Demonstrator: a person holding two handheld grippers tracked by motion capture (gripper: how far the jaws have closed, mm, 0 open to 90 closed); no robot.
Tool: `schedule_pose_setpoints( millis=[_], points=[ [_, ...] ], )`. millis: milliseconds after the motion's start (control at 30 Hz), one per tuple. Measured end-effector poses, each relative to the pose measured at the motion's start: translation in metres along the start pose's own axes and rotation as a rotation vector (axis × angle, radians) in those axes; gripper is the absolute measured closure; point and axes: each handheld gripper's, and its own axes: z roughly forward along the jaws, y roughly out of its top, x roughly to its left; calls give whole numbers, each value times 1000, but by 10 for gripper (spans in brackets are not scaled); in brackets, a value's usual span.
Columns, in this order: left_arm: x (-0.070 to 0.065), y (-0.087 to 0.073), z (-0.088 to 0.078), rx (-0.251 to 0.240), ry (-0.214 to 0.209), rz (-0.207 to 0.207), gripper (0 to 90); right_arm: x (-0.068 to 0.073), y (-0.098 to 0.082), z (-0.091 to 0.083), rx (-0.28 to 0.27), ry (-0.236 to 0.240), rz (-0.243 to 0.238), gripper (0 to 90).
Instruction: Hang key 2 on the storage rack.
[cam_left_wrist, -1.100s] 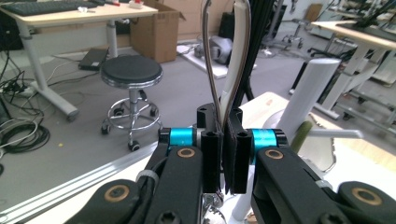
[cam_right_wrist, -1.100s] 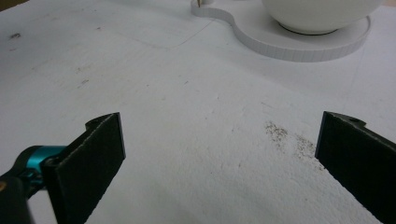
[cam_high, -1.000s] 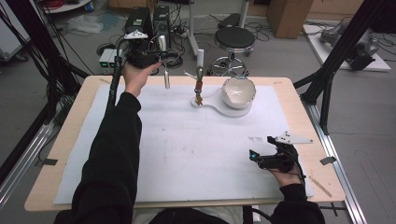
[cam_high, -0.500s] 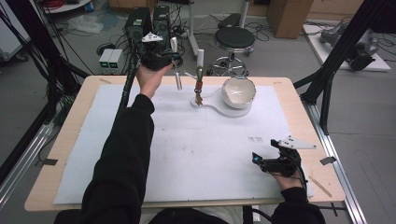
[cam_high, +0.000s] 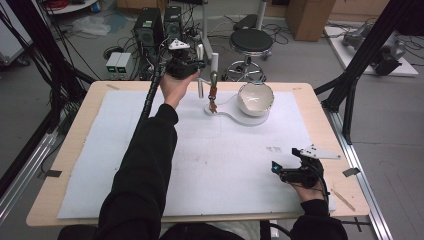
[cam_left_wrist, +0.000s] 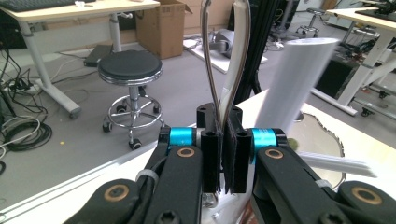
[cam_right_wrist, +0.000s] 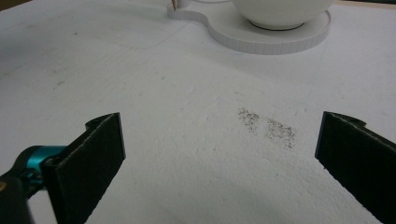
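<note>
My left gripper (cam_high: 189, 66) is held up over the table's far edge, just left of a brown skewer-like piece (cam_high: 212, 95) that stands on a white keyhole-shaped base (cam_high: 227, 112). Its jaws are shut on a thin pair of tongs (cam_left_wrist: 239, 56), one arm metal and one white, in the left gripper view (cam_left_wrist: 223, 140). A blurred white post (cam_left_wrist: 299, 79) rises close on the right there. A white bowl (cam_high: 255, 97) sits on the base's round end. My right gripper (cam_high: 280, 171) lies low over the mat near the front right, open and empty (cam_right_wrist: 219, 154), facing the bowl (cam_right_wrist: 280, 11).
A white mat (cam_high: 200, 155) covers most of the wooden table (cam_high: 65, 165). Beyond the far edge stand a black stool (cam_high: 252, 40), electronics boxes (cam_high: 150, 25) and cables. Black frame struts (cam_high: 357, 70) rise at the right. A grey smudge (cam_right_wrist: 268, 128) marks the mat.
My left hand has carried the tongs to the right along the far edge, closer to the skewer stand. The right gripper has stayed where it was.
</note>
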Motion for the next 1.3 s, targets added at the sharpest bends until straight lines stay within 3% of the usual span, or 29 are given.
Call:
schedule_pose_setpoints(
  millis=[233,300,500,667,833,933,1067,1133,1167,1200,1300],
  points=[
    [-4,2,-10,16,14,18,864,-1,-1,1,1,-2,0,6],
    [-4,2,-12,11,-2,10,864,-1,-1,1,2,-1,2,6],
    [-7,-7,-5,15,-37,-10,862,-1,0,2,2,0,3,6],
    [-7,-17,1,40,-20,-34,845,-2,-1,2,-3,1,4,6],
    [0,-20,0,56,-24,-90,735,-2,-1,1,-4,-1,6,6],
    [4,-19,-3,38,-86,-140,578,-2,-1,1,-8,0,9,6],
    [4,-21,-3,86,-118,-140,347,-2,-1,1,-3,-3,4,6],
    [1,-24,-1,143,-105,-102,112,-2,-1,1,-7,-7,-1,6],
    [0,-26,-2,163,-99,-78,112,-2,-1,1,-7,-7,-1,6],
    [0,-27,-2,171,-91,-64,48,-1,-1,2,-5,-5,3,6],
    [4,-31,-5,179,-91,-81,17,-1,-1,2,1,-6,1,6]
  ],
)
